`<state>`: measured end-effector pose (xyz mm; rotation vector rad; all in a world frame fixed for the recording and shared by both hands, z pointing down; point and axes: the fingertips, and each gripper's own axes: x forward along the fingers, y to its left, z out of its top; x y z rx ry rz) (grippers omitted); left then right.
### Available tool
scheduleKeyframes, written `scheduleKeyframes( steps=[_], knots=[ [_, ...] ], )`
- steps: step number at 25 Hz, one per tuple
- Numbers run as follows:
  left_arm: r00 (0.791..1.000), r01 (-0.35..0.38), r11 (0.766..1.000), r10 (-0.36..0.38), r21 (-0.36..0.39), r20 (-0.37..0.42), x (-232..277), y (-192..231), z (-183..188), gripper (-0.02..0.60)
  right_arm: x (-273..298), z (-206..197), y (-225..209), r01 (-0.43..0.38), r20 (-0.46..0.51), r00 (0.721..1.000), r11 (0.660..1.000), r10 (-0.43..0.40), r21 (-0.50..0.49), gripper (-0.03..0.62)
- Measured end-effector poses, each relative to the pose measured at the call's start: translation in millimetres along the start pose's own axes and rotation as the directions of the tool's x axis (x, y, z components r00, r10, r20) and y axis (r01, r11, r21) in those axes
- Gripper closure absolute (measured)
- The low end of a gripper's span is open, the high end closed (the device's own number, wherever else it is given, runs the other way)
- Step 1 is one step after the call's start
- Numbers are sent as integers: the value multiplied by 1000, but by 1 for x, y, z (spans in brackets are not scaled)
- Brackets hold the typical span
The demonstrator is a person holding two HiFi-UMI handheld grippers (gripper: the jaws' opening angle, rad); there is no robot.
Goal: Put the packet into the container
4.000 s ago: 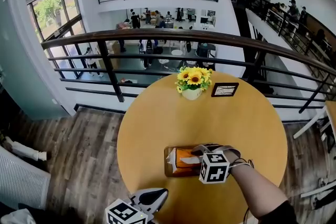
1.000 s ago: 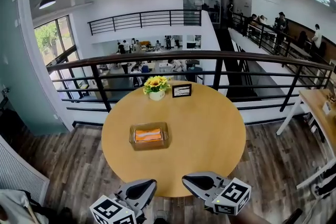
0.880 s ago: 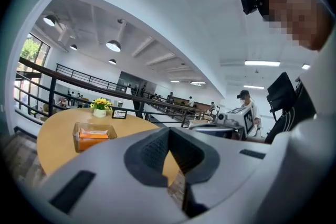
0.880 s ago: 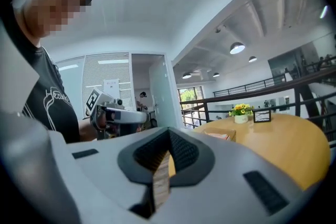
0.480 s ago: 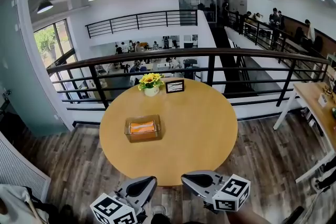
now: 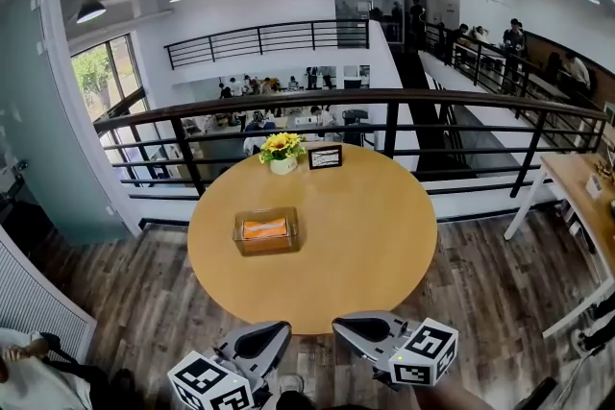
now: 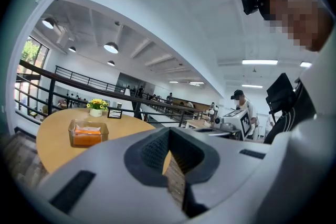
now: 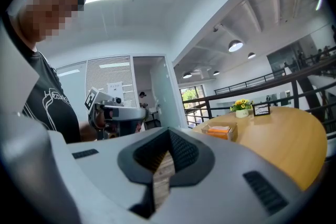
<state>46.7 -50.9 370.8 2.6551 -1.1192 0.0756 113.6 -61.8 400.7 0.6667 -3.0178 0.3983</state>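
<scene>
An orange packet [image 6: 264, 229] lies inside the clear container [image 6: 242, 244] left of centre on the round wooden table [image 6: 365, 235]. Both grippers hang below the table's near edge, well away from the container. My left gripper [image 6: 274, 333] is shut with nothing between its jaws, and my right gripper [image 6: 348, 329] is shut and empty too. In the left gripper view the container [image 7: 87, 132] stands far beyond the closed left gripper [image 7: 168, 157]. The right gripper view shows the container [image 8: 221, 131] in the distance past the closed right gripper [image 8: 165, 160].
A pot of sunflowers [image 6: 282, 152] and a small picture frame [image 6: 325, 156] stand at the table's far edge. A dark railing [image 6: 384, 101] runs behind the table. Another table [image 6: 581, 187] is at the right. Wooden floor lies around.
Four seconds ago my right gripper was over the container on the table; now both grippers are off the table near its front edge. Over the last second they have barely moved.
</scene>
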Motion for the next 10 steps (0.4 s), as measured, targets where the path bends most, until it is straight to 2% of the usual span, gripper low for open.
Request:
scheduleKeyframes(
  steps=[10],
  knots=[
    [1000, -10, 1000, 10, 14, -2, -6, -7, 0, 577, -1, -1, 8, -19, -12, 1000, 1000, 19, -6, 589]
  ],
)
